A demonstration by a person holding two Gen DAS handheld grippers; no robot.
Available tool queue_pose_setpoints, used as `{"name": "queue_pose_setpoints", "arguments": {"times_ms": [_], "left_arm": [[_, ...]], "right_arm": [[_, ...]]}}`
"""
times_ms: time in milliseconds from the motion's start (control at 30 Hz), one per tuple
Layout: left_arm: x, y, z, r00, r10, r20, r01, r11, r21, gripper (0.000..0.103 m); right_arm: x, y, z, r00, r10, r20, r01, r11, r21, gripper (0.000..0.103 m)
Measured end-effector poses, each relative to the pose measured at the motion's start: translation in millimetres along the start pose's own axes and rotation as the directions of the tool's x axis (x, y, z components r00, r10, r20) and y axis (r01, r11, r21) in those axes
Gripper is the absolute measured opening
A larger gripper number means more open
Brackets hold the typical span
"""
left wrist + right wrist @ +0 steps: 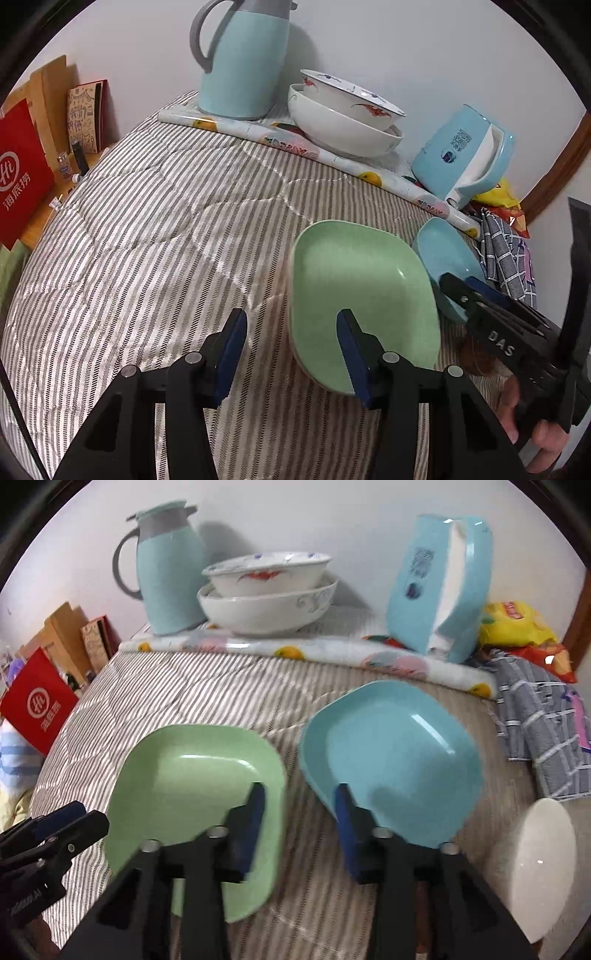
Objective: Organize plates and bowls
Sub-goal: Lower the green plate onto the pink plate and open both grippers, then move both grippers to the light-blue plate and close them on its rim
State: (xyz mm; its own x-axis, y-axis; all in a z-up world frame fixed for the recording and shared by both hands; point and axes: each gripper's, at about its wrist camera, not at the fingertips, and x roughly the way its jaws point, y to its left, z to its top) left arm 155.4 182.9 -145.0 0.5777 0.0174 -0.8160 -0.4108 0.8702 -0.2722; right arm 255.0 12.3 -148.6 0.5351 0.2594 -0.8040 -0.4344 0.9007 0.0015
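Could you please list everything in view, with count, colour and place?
green plate: one, pale green, on the striped cover, left of the blue plate
blue plate: one, light blue, right of the green one
bowls: two, white with patterns, nested at the back
jug: one, light blue with grey handle, back left
blue box: one, light blue and white, back right
rolled sheet: one, white with fruit print, across the back
checked cloth: one, grey-blue, right edge
left tongs: open, at the green plate's edge
right tongs: open, between the plates
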Motion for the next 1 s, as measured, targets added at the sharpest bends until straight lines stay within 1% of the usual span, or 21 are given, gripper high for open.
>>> {"name": "queue_pose_setpoints", "arguments": {"times_ms": [233, 300, 367, 433, 600, 733, 867, 1000], "left_arm": [[-7.1, -27.8, 4.3, 1.0, -0.012, 0.021, 0.011, 0.999, 0.049, 0.048], [-8.7, -37.3, 6.5, 1.0, -0.015, 0.026, 0.013, 0.998, 0.065, 0.048], [-9.3, -47.3, 9.8, 0.999, -0.022, 0.03, 0.02, 0.997, 0.078, 0.048], [-9.5, -58.1, 12.9, 0.999, -0.027, 0.032, 0.024, 0.995, 0.099, 0.048], [-9.1, -85.5, 23.4, 0.999, -0.019, 0.049, 0.011, 0.989, 0.146, 0.048], [-6.7, -106.8, 31.1, 0.998, -0.01, 0.065, -0.003, 0.981, 0.194, 0.048], [1.9, -122.5, 39.2, 0.998, -0.009, 0.061, -0.005, 0.975, 0.221, 0.048], [13.6, -132.2, 46.2, 0.999, -0.007, 0.045, -0.004, 0.971, 0.239, 0.048]], "right_arm": [[-26.7, -38.6, -5.8, 0.999, -0.049, 0.024, 0.047, 0.997, 0.064, 0.044], [-35.2, -52.6, -8.2, 0.997, -0.074, 0.033, 0.07, 0.994, 0.089, 0.05], [-42.6, -62.7, -10.4, 0.995, -0.093, 0.043, 0.088, 0.991, 0.102, 0.053], [-47.4, -71.8, -10.9, 0.994, -0.102, 0.048, 0.096, 0.989, 0.112, 0.053], [-56.8, -95.4, -11.7, 0.992, -0.11, 0.055, 0.1, 0.981, 0.165, 0.054], [-56.7, -108.9, -10.1, 0.994, -0.092, 0.051, 0.079, 0.975, 0.206, 0.055], [-49.1, -118.8, -6.5, 0.995, -0.095, 0.031, 0.086, 0.971, 0.221, 0.055], [-39.3, -124.1, -1.2, 0.997, -0.077, 0.012, 0.073, 0.972, 0.223, 0.055]]}}
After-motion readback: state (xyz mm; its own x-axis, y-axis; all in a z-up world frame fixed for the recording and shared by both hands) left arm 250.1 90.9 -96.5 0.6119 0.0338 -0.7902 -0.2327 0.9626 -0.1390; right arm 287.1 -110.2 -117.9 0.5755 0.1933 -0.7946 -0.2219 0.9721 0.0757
